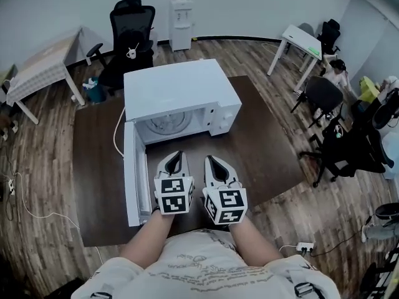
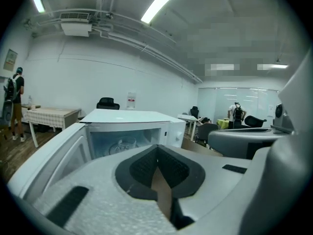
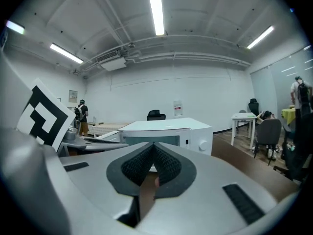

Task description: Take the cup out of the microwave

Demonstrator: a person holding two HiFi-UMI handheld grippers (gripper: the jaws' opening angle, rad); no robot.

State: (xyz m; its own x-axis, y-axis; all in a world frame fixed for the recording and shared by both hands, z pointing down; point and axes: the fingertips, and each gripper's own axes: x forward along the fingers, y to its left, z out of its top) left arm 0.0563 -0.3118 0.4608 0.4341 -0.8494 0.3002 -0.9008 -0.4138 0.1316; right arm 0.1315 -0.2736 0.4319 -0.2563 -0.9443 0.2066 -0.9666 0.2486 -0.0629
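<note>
Facing the open microwave (image 1: 174, 89), left gripper (image 1: 179, 154), right gripper (image 1: 208, 159), jaws together.

A dark brown rectangular table (image 1: 268, 148) stands on the wood-plank floor (image 1: 56, 167). At the floor's far edge, a white water dispenser (image 1: 181, 14) stands against the wall, with a black office chair (image 1: 132, 36) just to its left. A table with a pale checked cloth (image 1: 40, 67) sits in the far left corner and a white table (image 1: 300, 41) in the far right. More black chairs (image 1: 349, 151) crowd the right edge. A white power strip (image 1: 304, 248) lies by the near edge.
</note>
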